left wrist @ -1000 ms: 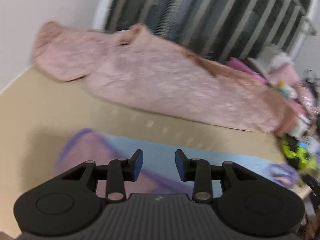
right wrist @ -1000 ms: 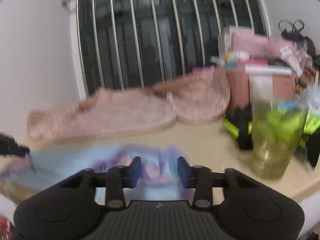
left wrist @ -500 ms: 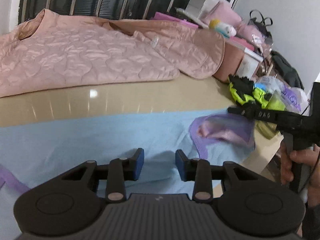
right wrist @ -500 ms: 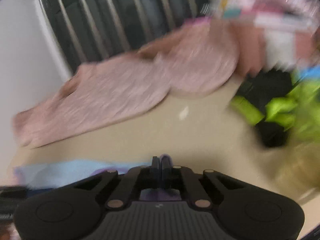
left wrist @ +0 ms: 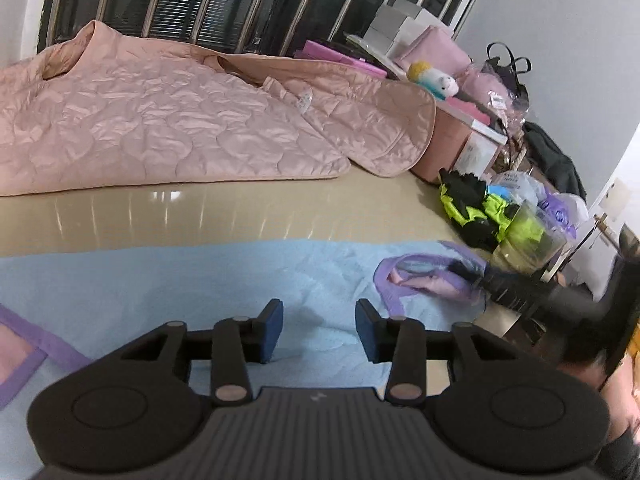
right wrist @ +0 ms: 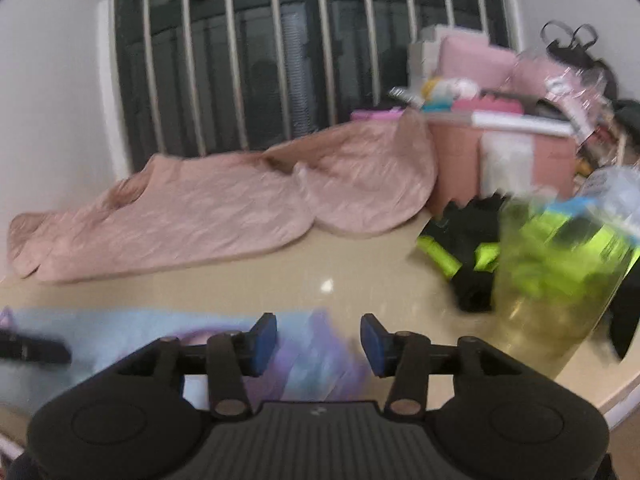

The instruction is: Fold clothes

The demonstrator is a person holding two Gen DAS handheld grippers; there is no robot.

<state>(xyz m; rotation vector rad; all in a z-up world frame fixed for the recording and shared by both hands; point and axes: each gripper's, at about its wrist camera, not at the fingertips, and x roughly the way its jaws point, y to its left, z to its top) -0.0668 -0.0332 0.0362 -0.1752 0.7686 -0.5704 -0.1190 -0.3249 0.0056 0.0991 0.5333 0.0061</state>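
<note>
Two views. Left wrist: left gripper [left wrist: 319,330] with jaws spread, holding nothing, poised over the blue garment [left wrist: 192,280]; garment spread flat on the beige table [left wrist: 240,216], purple trim [left wrist: 28,336] at its near left corner, purple-edged neckline [left wrist: 404,280] toward the right; right gripper [left wrist: 500,284] reaching in from the right, blurred, its tip at the neckline; pink quilt [left wrist: 160,128] lying behind, well apart from the garment; pink box [left wrist: 448,148] and green-black gloves [left wrist: 468,208] at the table's right end; barred window [left wrist: 240,4] at back. Right wrist: right gripper [right wrist: 318,338], jaws apart, empty, over the garment's [right wrist: 120,328] purple edge, which appears bunched, though blur hides detail; left gripper's tip [right wrist: 32,350] at far left; clear cup [right wrist: 556,284] just right of the fingers; quilt [right wrist: 200,208] beyond.
</note>
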